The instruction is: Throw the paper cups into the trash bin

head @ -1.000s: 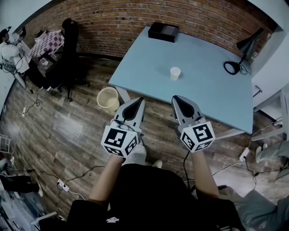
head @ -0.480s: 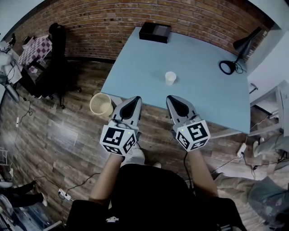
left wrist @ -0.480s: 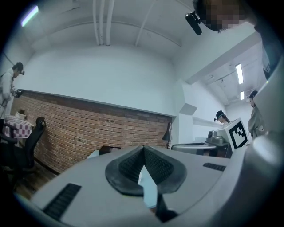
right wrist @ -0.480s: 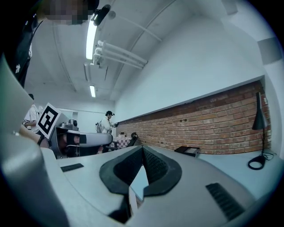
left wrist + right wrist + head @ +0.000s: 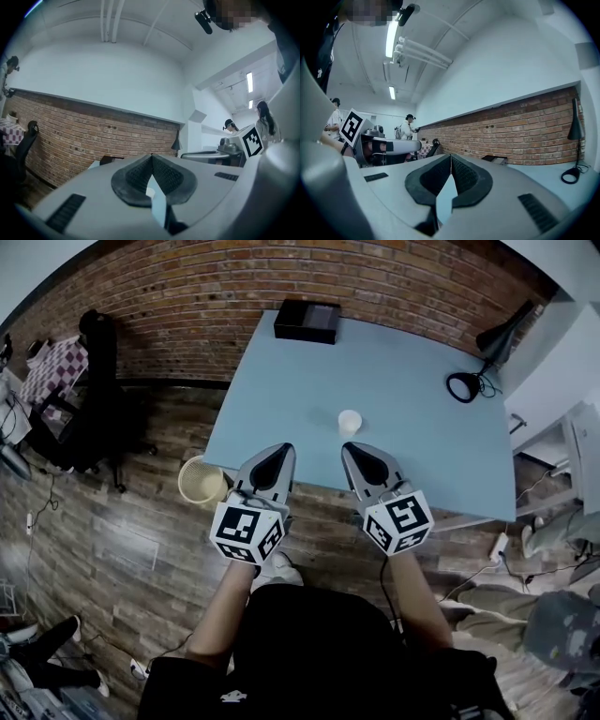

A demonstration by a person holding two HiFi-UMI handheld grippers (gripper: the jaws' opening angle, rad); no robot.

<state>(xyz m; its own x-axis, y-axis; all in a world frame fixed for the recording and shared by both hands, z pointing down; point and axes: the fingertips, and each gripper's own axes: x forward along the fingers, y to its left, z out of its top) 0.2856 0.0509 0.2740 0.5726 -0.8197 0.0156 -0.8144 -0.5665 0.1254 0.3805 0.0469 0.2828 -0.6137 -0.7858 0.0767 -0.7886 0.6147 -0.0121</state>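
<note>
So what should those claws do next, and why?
Probably open the right claw and ease it forward to the cup. That claw is shut with nothing in it, and the cup stands upright on the table just ahead of its tip, untouched. The bin stands beside the table, so the cup has to be gripped first.

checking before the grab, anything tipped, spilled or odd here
Nothing stands out. The paper cup stands upright on the blue table, nothing spilled; the trash bin stands upright on the floor beside it.
</note>
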